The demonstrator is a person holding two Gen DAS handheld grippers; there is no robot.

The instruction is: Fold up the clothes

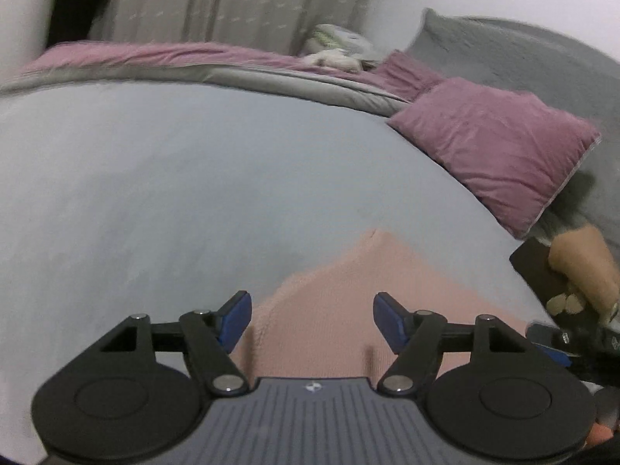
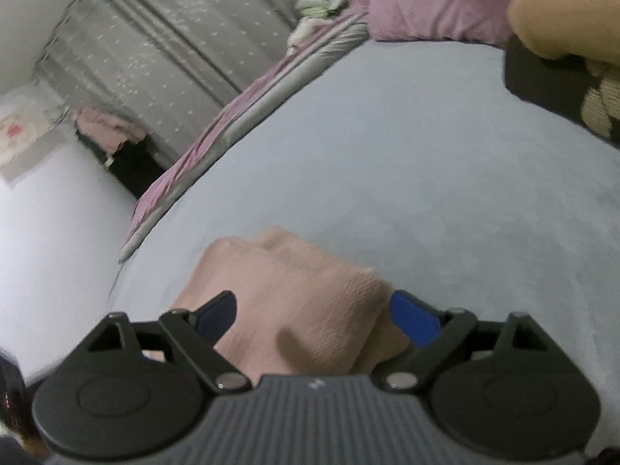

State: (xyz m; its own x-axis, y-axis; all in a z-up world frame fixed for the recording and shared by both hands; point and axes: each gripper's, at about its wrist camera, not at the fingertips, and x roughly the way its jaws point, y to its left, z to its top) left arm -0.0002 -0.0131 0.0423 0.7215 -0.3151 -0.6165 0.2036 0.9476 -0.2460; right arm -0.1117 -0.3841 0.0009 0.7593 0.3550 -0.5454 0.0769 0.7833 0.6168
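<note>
Left wrist view: your left tool (image 1: 312, 319) hangs with its blue pads spread wide, nothing between them. The pink garment (image 1: 360, 310) lies flat on the pale blue bed (image 1: 174, 178), right under and just ahead of the gap, its far edge running to a point beyond the pads. At the right edge you catch your right hand (image 1: 581, 267) wrapped round the other handle. Further up the bed there's a mauve pillow (image 1: 492, 147) against a grey headboard (image 1: 523, 54).

Right wrist view: your right tool (image 2: 312, 316) is spread too, gripping nothing. Here the garment (image 2: 294, 294) shows as a folded, bunched stack with a rounded fold at its far-left corner, filling the space between the pads and touching the right one. This view alone gives you the curtain (image 2: 174, 38) full-on, a heap of pink cloth (image 2: 108, 128) by the wall, and your left hand (image 2: 558, 19) top right.
</note>
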